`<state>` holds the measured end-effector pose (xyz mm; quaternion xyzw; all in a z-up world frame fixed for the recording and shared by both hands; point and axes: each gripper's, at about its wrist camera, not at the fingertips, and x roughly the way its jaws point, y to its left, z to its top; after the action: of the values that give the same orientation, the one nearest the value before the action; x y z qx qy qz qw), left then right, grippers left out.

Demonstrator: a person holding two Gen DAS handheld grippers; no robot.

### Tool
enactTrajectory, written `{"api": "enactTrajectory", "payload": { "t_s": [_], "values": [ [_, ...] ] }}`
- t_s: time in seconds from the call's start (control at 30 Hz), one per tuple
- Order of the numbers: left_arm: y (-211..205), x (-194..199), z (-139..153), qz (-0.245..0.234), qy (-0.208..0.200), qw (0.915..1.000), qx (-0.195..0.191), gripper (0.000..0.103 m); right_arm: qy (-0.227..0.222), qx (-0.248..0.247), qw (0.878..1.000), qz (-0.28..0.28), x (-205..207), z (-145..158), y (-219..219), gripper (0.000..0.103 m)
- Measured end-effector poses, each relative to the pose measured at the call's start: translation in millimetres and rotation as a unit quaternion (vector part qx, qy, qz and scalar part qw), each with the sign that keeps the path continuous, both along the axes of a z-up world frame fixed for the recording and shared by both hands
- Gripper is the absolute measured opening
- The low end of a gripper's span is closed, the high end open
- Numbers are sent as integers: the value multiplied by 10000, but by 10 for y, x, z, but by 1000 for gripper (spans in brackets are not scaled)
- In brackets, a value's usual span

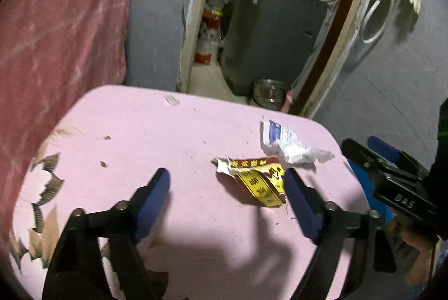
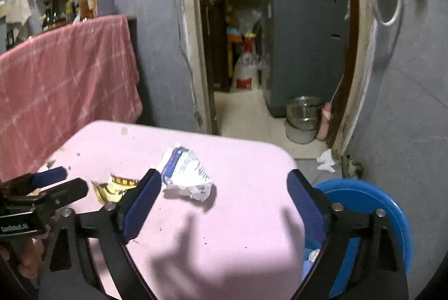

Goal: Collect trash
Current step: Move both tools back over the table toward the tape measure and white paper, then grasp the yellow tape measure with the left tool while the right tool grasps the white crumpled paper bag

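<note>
Two pieces of trash lie on the pink table (image 1: 173, 137): a torn yellow and brown wrapper (image 1: 256, 182) and a crumpled white and blue packet (image 1: 288, 144) just beyond it. My left gripper (image 1: 228, 189) hovers open above the table, and the wrapper lies against its right finger's tip. My right gripper (image 2: 224, 193) is open too, and the white packet (image 2: 186, 174) lies just ahead of its left finger. The wrapper (image 2: 114, 186) shows to the left of that finger. Each gripper appears at the edge of the other's view. Neither holds anything.
A blue plastic bin (image 2: 372, 204) stands by the table's right edge. A pink cloth (image 1: 56, 28) drapes over furniture at the left. Beyond the table a doorway opens onto a grey appliance (image 1: 271, 37) and a steel pot (image 2: 303, 111) on the floor. Crumpled paper (image 2: 326, 160) lies by the door frame.
</note>
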<state>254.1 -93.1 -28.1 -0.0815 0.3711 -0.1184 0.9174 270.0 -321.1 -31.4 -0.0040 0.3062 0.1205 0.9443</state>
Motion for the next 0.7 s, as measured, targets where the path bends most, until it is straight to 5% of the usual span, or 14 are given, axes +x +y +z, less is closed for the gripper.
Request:
{"api": "enactTrajectory", "payload": {
  "t_s": [0.43, 0.7],
  "values": [
    [-82, 197, -123, -230, 477, 9983, -259, 36, 1004, -69, 9938, 479, 401, -243, 182, 69],
    [-67, 204, -129, -196, 541, 9977, -356, 24, 1385, -16, 9881, 663, 501, -357, 257, 41]
  ]
}}
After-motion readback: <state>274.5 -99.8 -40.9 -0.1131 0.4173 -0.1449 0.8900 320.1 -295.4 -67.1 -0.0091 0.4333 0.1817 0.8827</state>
